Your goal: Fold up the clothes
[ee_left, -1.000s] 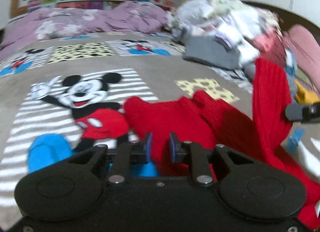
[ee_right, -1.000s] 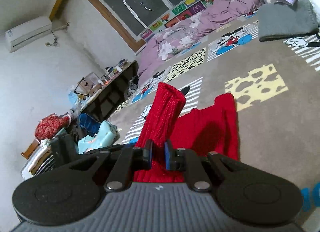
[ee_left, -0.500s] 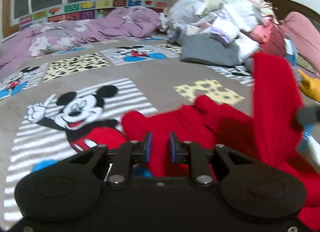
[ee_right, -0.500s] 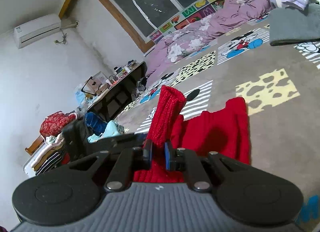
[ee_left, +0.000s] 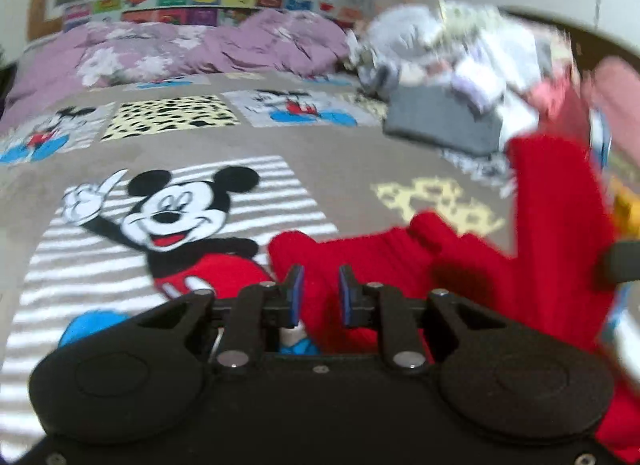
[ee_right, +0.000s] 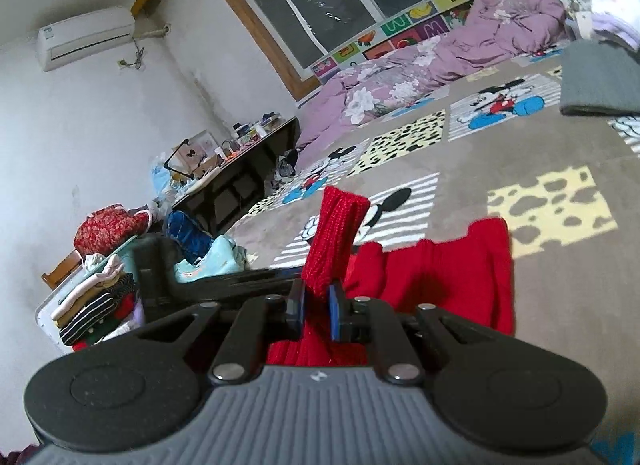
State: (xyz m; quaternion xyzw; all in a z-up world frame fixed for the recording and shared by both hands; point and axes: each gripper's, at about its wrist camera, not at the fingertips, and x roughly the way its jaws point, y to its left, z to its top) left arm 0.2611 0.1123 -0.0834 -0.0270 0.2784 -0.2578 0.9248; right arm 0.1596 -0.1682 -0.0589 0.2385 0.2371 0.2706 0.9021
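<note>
The right gripper (ee_right: 316, 307) is clamping a raised sleeve of the red sweater (ee_right: 440, 277). The left gripper (ee_left: 320, 297), jaws narrow, is pinching its near edge. Bare blanket (ee_left: 340, 169) is lying open beyond.

A cartoon-mouse blanket (ee_left: 344, 169), purple quilt (ee_right: 460, 61), air conditioner (ee_right: 84, 37) and cluttered desk (ee_right: 236, 161).

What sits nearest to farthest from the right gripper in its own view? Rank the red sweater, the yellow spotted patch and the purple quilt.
1. Red sweater: clamped in the right gripper.
2. Yellow spotted patch: on the blanket, ahead to the right.
3. Purple quilt: bunched at the far edge under the window.
</note>
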